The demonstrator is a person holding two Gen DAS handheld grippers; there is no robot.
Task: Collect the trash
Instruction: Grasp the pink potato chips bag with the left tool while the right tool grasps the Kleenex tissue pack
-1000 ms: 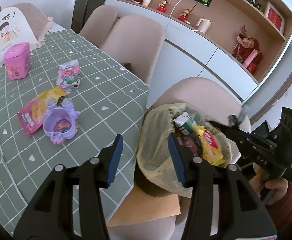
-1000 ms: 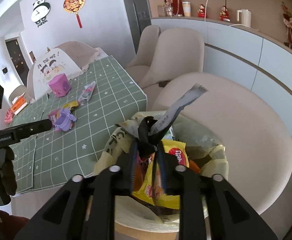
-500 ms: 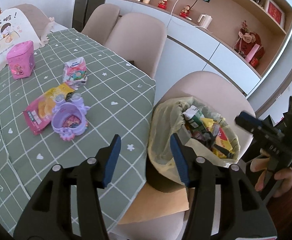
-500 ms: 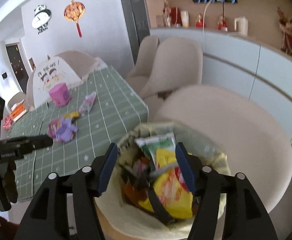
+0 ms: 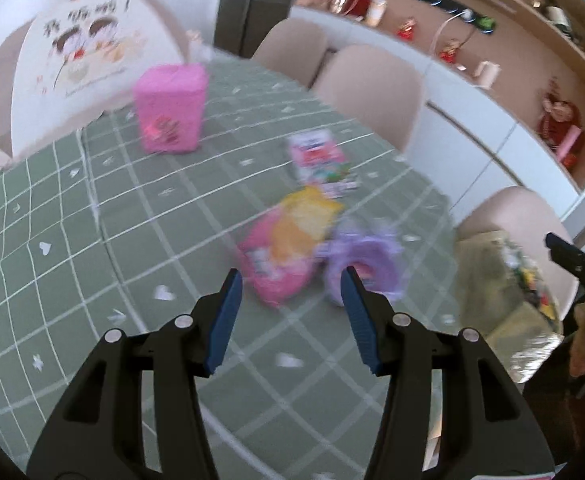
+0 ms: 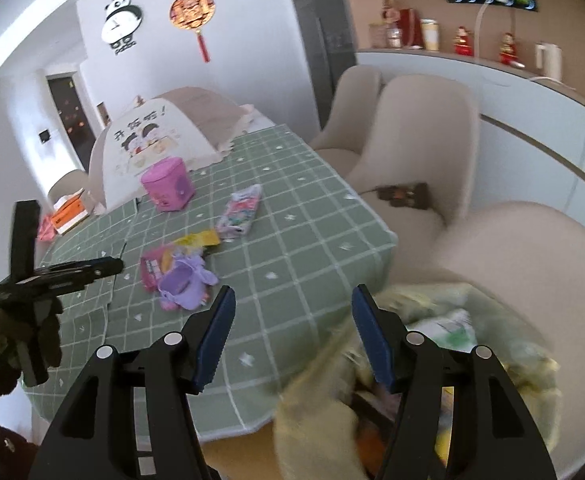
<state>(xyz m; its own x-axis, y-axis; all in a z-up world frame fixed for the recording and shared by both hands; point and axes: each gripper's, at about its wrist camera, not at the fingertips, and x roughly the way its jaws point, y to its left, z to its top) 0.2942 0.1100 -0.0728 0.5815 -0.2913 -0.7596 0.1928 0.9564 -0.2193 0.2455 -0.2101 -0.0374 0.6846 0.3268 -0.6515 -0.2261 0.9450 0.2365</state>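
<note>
We see a tabletop (image 6: 292,232) under a green checked cloth, with beige chairs (image 6: 424,128) along its far edge and a white sideboard (image 6: 532,128) with ornaments behind. A panda clock (image 6: 121,24) and a red hanging ornament (image 6: 192,10) mark the wall.

On the cloth lie the pieces of trash: a pink and yellow snack wrapper (image 5: 288,252), a purple plastic cup (image 5: 366,264) touching it, and a pink and white packet (image 5: 318,158) further back. A pink tin (image 5: 170,110) stands near a domed food cover (image 5: 80,60). The lined trash bin (image 6: 452,360), already full of wrappers, sits on the nearest chair, just beside the tabletop's edge.

Our left claw (image 5: 290,316) is released, nothing between its blue pads, pointing at the wrapper and cup. Our right claw (image 6: 292,334) is spread wide and empty, its right finger over the bin's rim.

The left wrist view is badly smeared, so print on the packets cannot be read, and the bin there is cut off at the right edge. Only the right wrist view shows the clock, the doorway (image 6: 68,108) and an orange box (image 6: 68,216) at the tabletop's far left.
</note>
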